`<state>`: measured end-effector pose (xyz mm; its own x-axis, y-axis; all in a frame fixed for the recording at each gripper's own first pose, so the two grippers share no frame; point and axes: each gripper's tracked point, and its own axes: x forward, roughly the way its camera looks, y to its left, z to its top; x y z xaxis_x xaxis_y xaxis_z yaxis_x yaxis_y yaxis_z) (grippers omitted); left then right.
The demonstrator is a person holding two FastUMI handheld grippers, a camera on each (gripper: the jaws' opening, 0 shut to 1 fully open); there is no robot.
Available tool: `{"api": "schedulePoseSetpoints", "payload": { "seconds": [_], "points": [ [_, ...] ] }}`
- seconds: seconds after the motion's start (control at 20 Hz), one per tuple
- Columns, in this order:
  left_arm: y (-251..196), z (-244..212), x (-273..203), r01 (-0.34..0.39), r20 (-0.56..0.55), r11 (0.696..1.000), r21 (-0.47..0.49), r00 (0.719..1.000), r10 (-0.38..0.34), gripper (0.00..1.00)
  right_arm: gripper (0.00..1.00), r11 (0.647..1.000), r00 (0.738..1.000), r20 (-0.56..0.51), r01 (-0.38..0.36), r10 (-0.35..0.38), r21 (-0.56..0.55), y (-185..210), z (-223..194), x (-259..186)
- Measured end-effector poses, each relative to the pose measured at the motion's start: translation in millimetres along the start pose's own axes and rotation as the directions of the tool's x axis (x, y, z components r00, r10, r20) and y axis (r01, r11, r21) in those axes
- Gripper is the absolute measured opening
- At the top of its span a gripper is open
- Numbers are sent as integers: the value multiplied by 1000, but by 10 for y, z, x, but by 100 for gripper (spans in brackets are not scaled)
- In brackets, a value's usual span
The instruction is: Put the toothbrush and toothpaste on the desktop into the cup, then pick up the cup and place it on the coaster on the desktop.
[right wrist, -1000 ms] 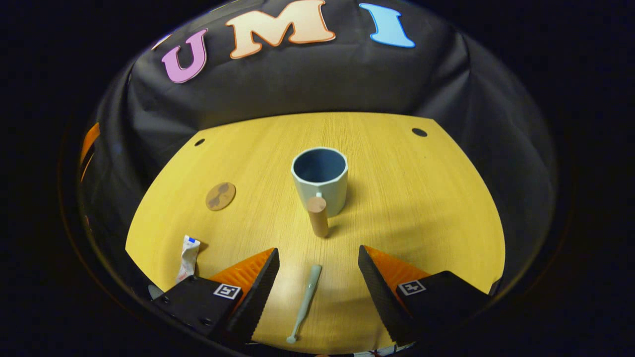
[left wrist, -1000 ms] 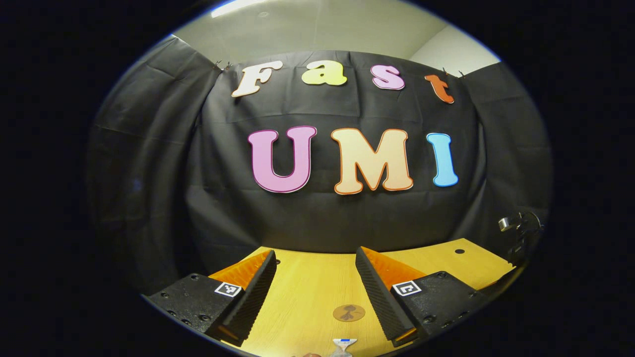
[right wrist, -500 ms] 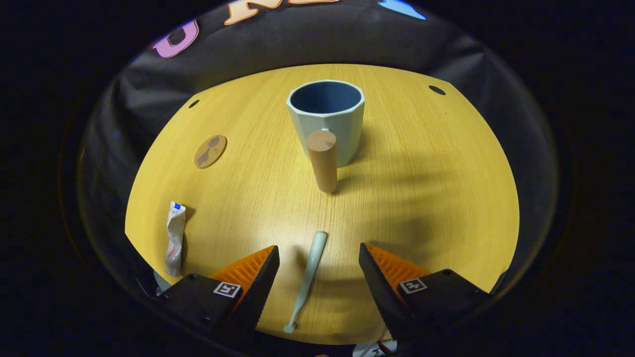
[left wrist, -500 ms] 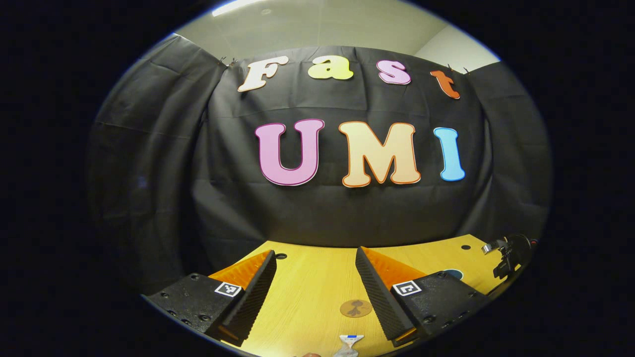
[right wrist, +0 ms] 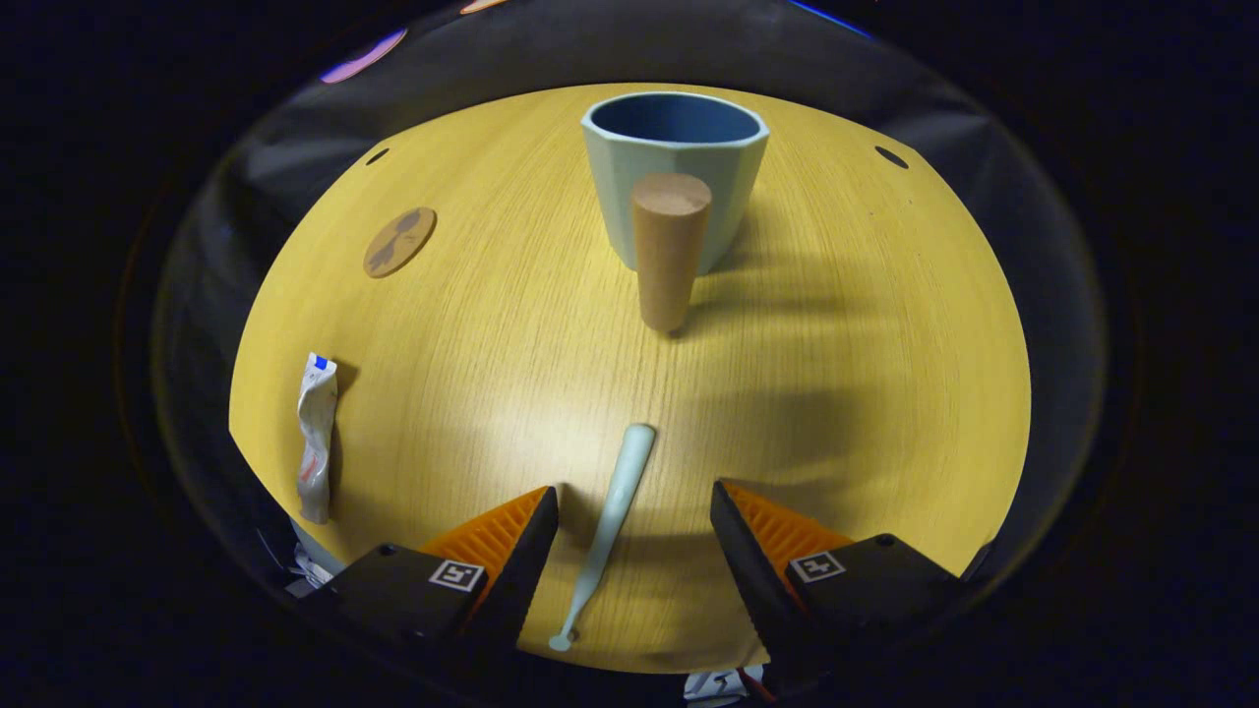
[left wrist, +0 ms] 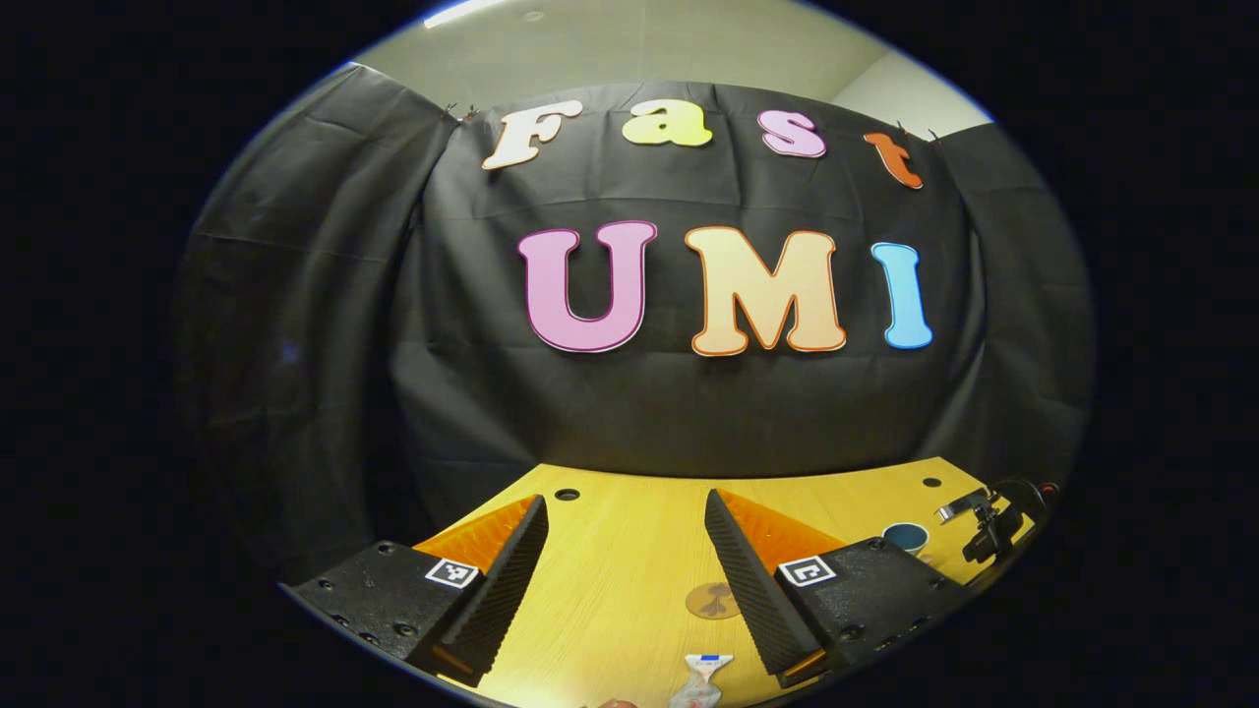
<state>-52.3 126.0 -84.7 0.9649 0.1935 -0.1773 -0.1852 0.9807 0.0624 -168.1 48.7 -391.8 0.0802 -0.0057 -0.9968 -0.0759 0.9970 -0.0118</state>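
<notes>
Right gripper (right wrist: pixel 634 511) has dropped closer, fingers apart straddling the toothbrush (right wrist: pixel 612 511); left gripper (left wrist: pixel 625 536) apart, idle. Grasp next.

Toothpaste (left wrist: pixel 696 681) cut off at the left gripper view's bottom edge.

A round yellow wood-grain tabletop (right wrist: pixel 866 324) with small dark holes (right wrist: pixel 891 156) near its far edge stands against black cloth (left wrist: pixel 315 324); pale ceiling (left wrist: pixel 629 44) above.

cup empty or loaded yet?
Empty as far as visible: the cup interior shows nothing. The toothbrush and toothpaste lie on the desktop.
</notes>
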Motion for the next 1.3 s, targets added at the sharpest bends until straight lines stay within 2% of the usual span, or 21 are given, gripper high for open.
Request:
{"api": "schedulePoseSetpoints", "payload": {
  "seconds": [0.05,0.1,0.25,0.35,0.4,0.5,0.6,0.7,0.75,0.8,0.85,0.9,1.1,1.3],
  "points": [
    [9,-13,1,-1,-2,1000,0,1000,1,94,92,1000,1000,-9,19,-19,-8,-38,11,2],
    [5,-29,6,0,-6,1000,0,1000,0,94,93,999,999,-15,32,-33,-17,-59,18,17],
    [3,-63,14,0,-13,1000,-2,1000,0,94,84,998,999,-27,37,-39,-43,-58,27,41],
    [-1,-86,21,-3,-18,1000,-4,1000,3,94,68,999,999,-26,38,-38,-22,-71,49,43],
    [-7,-94,24,-3,-21,1000,-7,1000,3,94,54,999,999,-31,37,-38,-18,-77,51,33],
    [-15,-110,23,0,-24,1000,-13,1000,0,94,50,999,999,-28,34,-35,-29,-79,68,71],
    [-34,-120,31,1,-27,1000,-12,1000,-1,94,28,999,999,-30,28,-29,-27,-70,71,28],
    [-39,-127,32,1,-28,1000,-12,1000,-1,94,29,1000,999,-30,13,-13,-21,-42,75,29],
    [-43,-129,33,1,-29,1000,-11,1000,-2,94,15,1000,1000,-26,2,-3,-21,-44,83,4],
    [-46,-128,28,0,-30,1000,-9,1000,0,94,11,1000,1000,-30,-7,6,-27,-60,73,31],
    [-38,-127,23,-1,-30,1000,-10,1000,1,94,11,1000,999,-31,-19,19,-14,-28,77,24],
    [-41,-111,20,0,-28,1000,-10,1000,0,94,7,999,998,-37,-44,44,-5,-10,75,14],
    [-66,-89,17,-1,-27,1000,3,1000,1,94,7,984,987,-16,-159,160,75,106,80,20],
    [-118,-85,17,7,-32,1000,7,999,-7,94,5,974,979,6,-202,202,104,154,47,-46]
  ]
}}
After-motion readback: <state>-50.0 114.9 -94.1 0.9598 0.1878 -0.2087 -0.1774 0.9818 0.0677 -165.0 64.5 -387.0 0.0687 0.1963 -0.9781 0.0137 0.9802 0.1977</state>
